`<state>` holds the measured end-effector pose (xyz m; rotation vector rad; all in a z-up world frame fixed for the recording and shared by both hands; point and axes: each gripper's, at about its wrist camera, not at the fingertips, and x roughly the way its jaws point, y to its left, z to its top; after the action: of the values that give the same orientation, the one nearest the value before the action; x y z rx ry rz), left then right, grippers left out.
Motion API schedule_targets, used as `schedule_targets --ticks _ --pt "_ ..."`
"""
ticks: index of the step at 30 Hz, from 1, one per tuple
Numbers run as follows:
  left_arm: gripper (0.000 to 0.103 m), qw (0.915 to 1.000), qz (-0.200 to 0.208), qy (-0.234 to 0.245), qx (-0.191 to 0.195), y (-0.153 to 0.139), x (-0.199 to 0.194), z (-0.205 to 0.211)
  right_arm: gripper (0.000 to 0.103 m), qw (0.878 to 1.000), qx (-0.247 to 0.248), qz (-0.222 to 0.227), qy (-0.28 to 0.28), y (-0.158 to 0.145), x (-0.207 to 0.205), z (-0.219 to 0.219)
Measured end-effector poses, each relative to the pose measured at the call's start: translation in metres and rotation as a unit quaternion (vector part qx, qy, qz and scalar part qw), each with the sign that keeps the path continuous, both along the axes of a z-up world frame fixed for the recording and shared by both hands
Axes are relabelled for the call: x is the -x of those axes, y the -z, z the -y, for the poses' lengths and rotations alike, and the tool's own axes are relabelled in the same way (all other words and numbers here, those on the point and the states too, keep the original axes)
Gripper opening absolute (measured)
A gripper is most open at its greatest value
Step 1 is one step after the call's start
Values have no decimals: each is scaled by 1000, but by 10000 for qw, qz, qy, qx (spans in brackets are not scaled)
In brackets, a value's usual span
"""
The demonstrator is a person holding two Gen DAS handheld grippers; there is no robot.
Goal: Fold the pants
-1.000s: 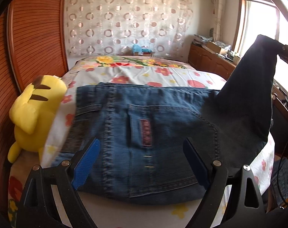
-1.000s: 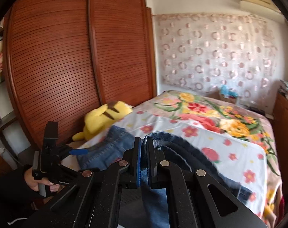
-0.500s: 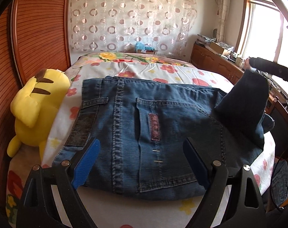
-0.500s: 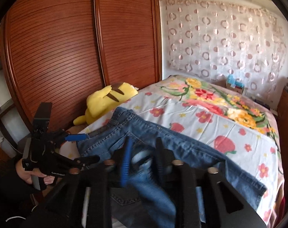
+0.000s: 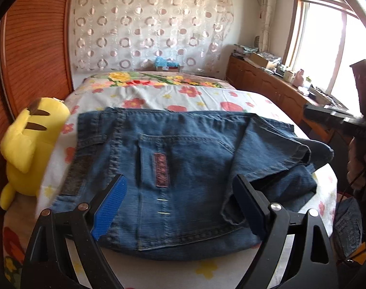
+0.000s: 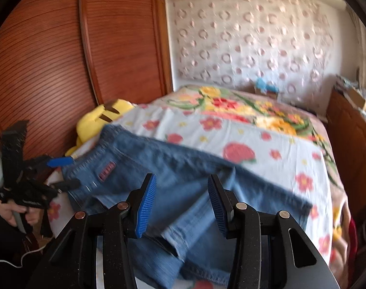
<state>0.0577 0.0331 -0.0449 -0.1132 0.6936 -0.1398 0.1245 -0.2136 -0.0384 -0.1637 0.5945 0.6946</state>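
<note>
Right gripper (image 6: 181,203), bottom centre of its own view: jaws have just been opening, pads apart, denim lies under and between them but nothing is pinched, so the leg end is let go. Left gripper (image 5: 180,204), bottom centre of its view, jaws wide, holding nothing, hovering over the waist end. Jeans (image 5: 173,168) lie across the flowered bed (image 5: 159,96), mid-frame, with the leg folded back over the right part, its hem (image 5: 301,149) skewed and bunched.

Risks, as judgement: the dropped leg looks crooked, so the next fold could lock in a lopsided stack. The right-hand edge sits near the bed's edge and loose denim could slide off. A pad could snag the fold when pulling away. Yellow plush toy (image 5: 31,144) at left is near the waistband, could get nudged.
</note>
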Motion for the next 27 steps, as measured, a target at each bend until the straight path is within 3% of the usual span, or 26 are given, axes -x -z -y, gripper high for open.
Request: schedule_targets --ticks 4,7,15,18,20,21,22,23,27 --pt "89 9997 -8 241 53 5 -3 13 49 9995 -35 -292 96 17 -8 -3" --pt "82 9990 -44 409 151 8 -5 22 53 9989 -74 -439 116 14 0 4" --pt "42 9953 -478 812 207 34 -21 43 53 9947 -239 -987 148 19 -8 11" --pt "31 9948 -427 896 244 35 -19 45 53 9923 -325 -1185 123 23 -16 11" --pt "15 9944 -387 953 258 32 -18 47 53 9913 -321 -1271 82 25 -19 10" --pt "15 9948 -344 942 180 31 -17 49 48 9903 -344 -1343 30 26 -21 9" --pt "10 9948 -307 958 137 29 -15 50 33 9894 -385 -1402 -42 28 -22 9" --pt "8 9947 -245 997 105 27 -13 51 26 9884 -437 -1448 -120 27 -24 8" --pt "7 9954 95 950 104 5 -2 46 21 9917 -514 -1136 -305 11 -24 5"
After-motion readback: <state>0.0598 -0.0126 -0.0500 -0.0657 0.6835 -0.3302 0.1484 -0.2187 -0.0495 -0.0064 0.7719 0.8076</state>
